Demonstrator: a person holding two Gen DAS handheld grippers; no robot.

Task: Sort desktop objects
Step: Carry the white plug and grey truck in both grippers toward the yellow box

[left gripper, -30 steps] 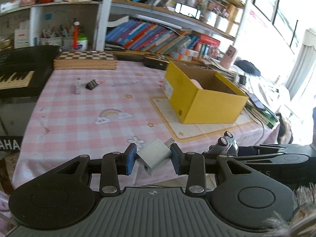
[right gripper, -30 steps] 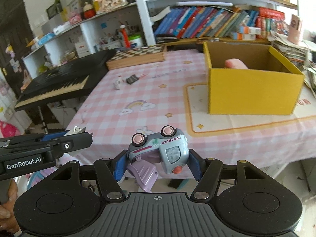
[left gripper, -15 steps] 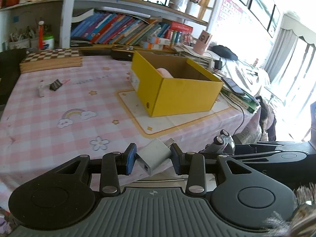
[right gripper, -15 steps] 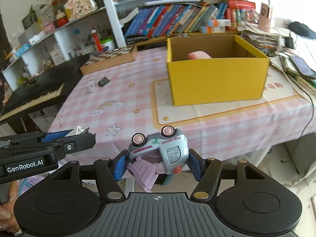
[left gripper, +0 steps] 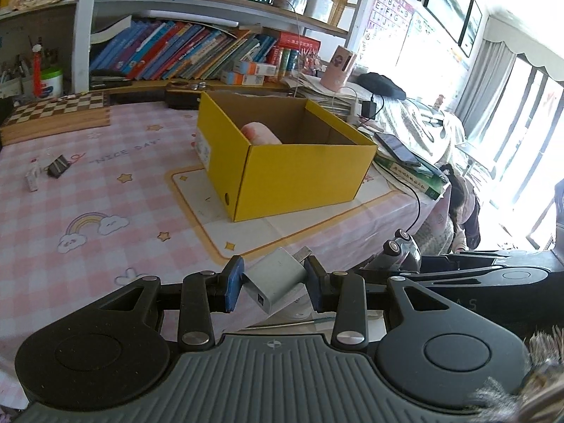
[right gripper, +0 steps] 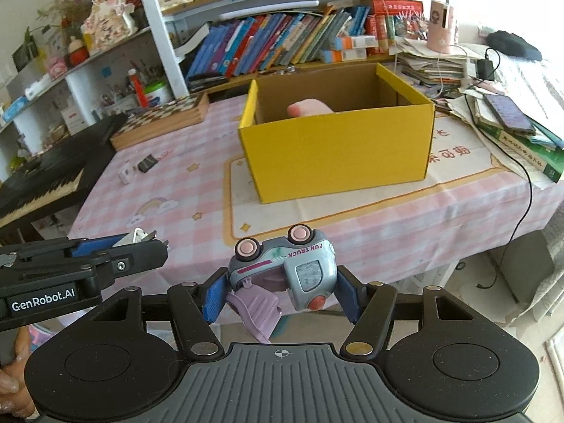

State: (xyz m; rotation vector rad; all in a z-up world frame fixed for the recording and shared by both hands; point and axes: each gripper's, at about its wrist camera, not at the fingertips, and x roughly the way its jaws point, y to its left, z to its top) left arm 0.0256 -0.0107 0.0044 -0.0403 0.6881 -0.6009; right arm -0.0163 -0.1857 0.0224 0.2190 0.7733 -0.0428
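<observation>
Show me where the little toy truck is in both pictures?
Left wrist view: the toy truck peeks in at lower right, wheels up, in the right gripper.
Right wrist view: the truck sits bottom centre, upside down, clamped in that gripper.
Shared landmark: the yellow box on the pink checked tablecloth.

A lived-in home study — crammed bookshelves (right gripper: 282,46), a keyboard piano (right gripper: 42,179), a pink checked tablecloth (left gripper: 105,194).
</observation>
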